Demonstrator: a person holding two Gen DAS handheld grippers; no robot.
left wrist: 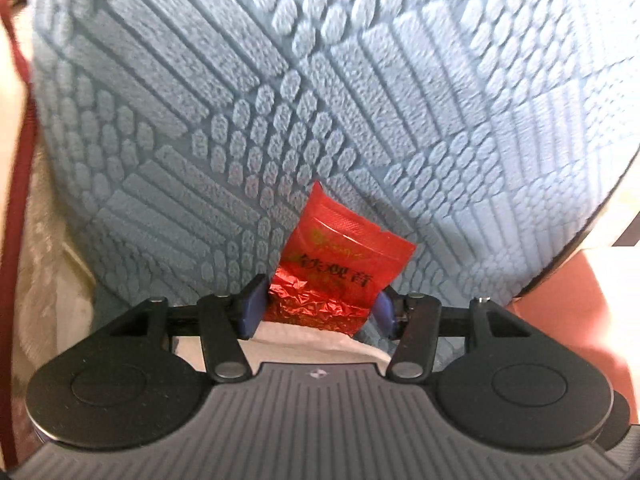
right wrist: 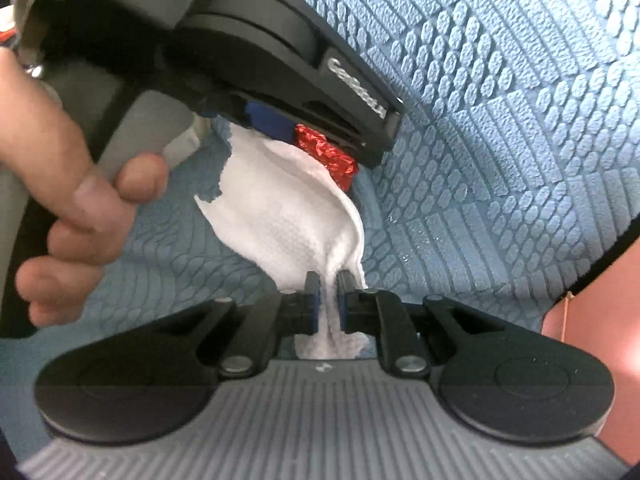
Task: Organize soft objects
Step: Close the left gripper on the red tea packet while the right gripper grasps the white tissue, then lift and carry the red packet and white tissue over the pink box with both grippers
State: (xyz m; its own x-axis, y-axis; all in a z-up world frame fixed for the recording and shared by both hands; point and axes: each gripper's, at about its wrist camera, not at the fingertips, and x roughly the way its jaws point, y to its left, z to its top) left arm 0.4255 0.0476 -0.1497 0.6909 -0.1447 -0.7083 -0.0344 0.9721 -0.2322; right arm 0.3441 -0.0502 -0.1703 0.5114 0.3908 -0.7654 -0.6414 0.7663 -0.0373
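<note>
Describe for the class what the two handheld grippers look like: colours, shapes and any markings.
Both match. The left gripper has a grey ribbed body with a small emblem, two round black discs, black linkage bars with silver pivot pins and blue pads. The right gripper is built the same. Seen from the right wrist view, the left one carries white lettering, too blurred to read. No sleeve shows.

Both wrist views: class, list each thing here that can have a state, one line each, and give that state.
Left tongs: shut on the red tea packet.
Right tongs: shut on the white tissue.
Red tea packet: crinkled, sealed, gripped at its lower end.
White tissue: bunched, stretched between both tongs.
Blue textured mat: lying flat underneath.
</note>
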